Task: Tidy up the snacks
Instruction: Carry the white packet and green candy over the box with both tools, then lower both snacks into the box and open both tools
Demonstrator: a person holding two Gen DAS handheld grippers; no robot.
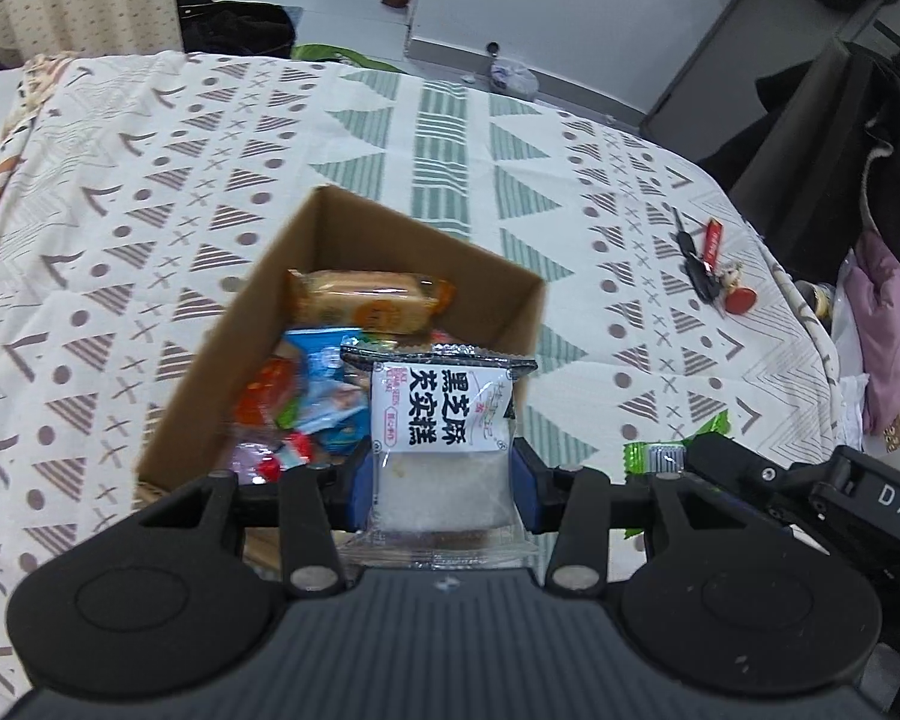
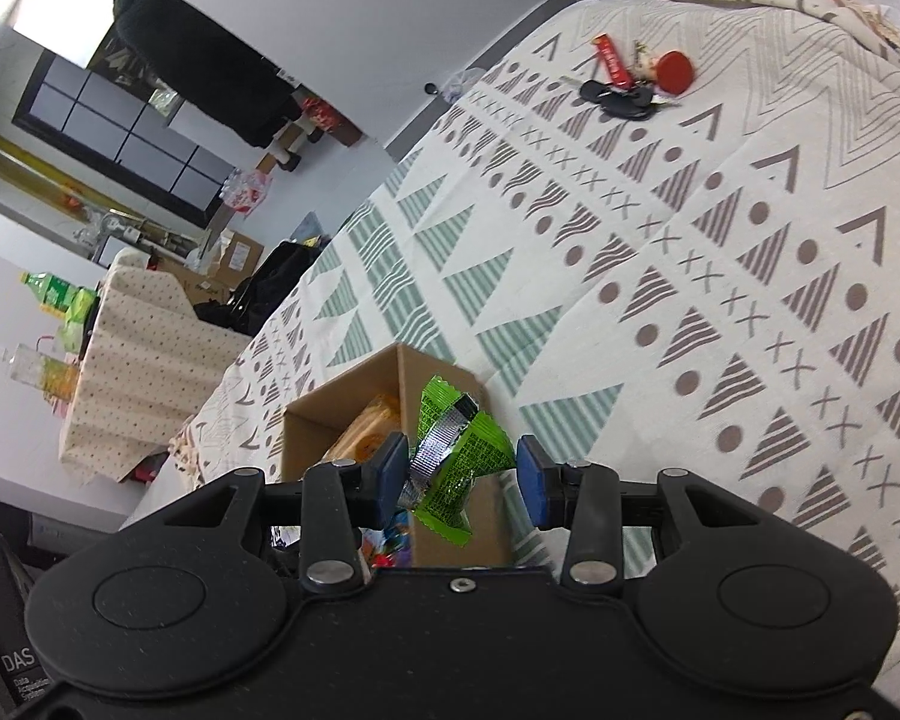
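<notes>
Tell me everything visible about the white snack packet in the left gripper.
The white-labelled clear plastic snack packet is held between the left gripper's blue-padded fingers, pinched at both sides. Its upper half carries a white label with bold black Chinese characters, topped by a crimped dark seal; the lower half shows a pale cake inside. It stands roughly upright, over the near edge of the open brown cardboard box of snacks.

Both wrist views close above patterned bedspread (image 1: 150, 180), looking forward; shared: cardboard box (image 1: 210, 396), keys (image 2: 621, 99).
</notes>
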